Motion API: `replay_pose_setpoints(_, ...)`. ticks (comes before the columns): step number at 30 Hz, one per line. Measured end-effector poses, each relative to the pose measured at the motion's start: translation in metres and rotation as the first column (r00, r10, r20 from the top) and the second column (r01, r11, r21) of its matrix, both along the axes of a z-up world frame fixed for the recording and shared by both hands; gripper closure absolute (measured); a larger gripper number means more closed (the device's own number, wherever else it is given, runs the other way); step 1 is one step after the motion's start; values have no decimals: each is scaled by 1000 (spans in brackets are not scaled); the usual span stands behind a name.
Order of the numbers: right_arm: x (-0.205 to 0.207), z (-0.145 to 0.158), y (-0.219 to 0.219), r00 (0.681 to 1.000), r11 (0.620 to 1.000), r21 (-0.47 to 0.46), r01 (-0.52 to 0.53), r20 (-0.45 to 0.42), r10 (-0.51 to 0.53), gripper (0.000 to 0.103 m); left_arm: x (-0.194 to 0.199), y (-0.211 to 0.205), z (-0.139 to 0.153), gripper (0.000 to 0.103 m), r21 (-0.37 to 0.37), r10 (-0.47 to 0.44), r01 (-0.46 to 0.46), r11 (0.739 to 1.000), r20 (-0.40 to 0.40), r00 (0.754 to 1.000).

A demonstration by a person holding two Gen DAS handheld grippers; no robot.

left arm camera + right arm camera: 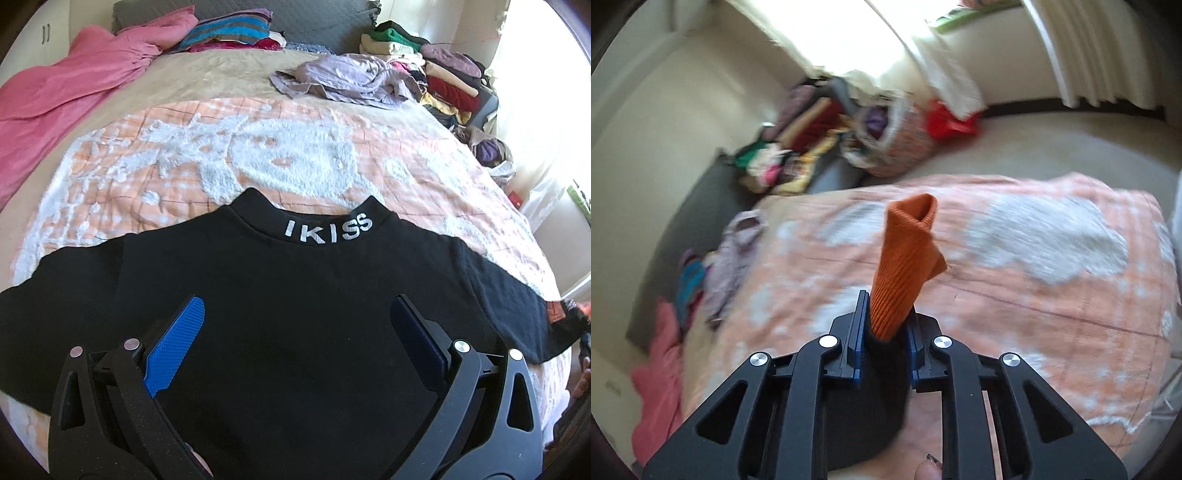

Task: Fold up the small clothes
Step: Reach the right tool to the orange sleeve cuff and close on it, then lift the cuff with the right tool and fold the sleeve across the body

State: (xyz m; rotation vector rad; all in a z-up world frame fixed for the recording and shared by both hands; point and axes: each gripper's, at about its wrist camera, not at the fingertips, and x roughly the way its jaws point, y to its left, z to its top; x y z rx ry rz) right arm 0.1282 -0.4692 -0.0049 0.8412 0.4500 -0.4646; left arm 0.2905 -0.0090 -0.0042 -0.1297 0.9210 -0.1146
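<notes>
A black top [280, 295] with white "IKISS" lettering on its collar [328, 230] lies spread flat on the orange-and-white blanket [258, 147] in the left wrist view. My left gripper [295, 314] hovers over its chest, open and empty, blue pads wide apart. Its right sleeve ends in an orange cuff [556, 312]. In the right wrist view my right gripper [884, 314] is shut on the black sleeve just behind that ribbed orange cuff [905, 254], which sticks up above the blanket [1015, 277].
A pink blanket [66, 96] lies at the bed's far left. Striped pillows [229, 31] sit at the headboard. A crumpled lilac garment [351, 79] and stacks of folded clothes [443, 70] lie at the far right. A basket [886, 144] stands beside the bed.
</notes>
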Motion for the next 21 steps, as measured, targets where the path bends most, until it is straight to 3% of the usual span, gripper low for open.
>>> replay_pose_setpoints(5, 12, 42, 36, 989, 990, -72, -123, 70, 128, 88, -7, 11, 11, 8, -29, 4, -4, 1000, 18, 1000)
replay_pose_setpoints(10, 29, 71, 81, 959, 960, -133, -248, 103, 262, 89, -12, 29, 13, 8, -141, -3, 3, 990, -2, 1000)
replay_pose_setpoints(13, 40, 83, 111, 934, 934, -156, -320, 110, 339, 89, -15, 38, 14, 8, -227, -16, 15, 974, -4, 1000)
replay_pose_setpoints(21, 60, 96, 199, 850, 845, -212, -491, 95, 518, 89, -20, 51, 12, 8, -281, -36, 28, 959, -20, 999)
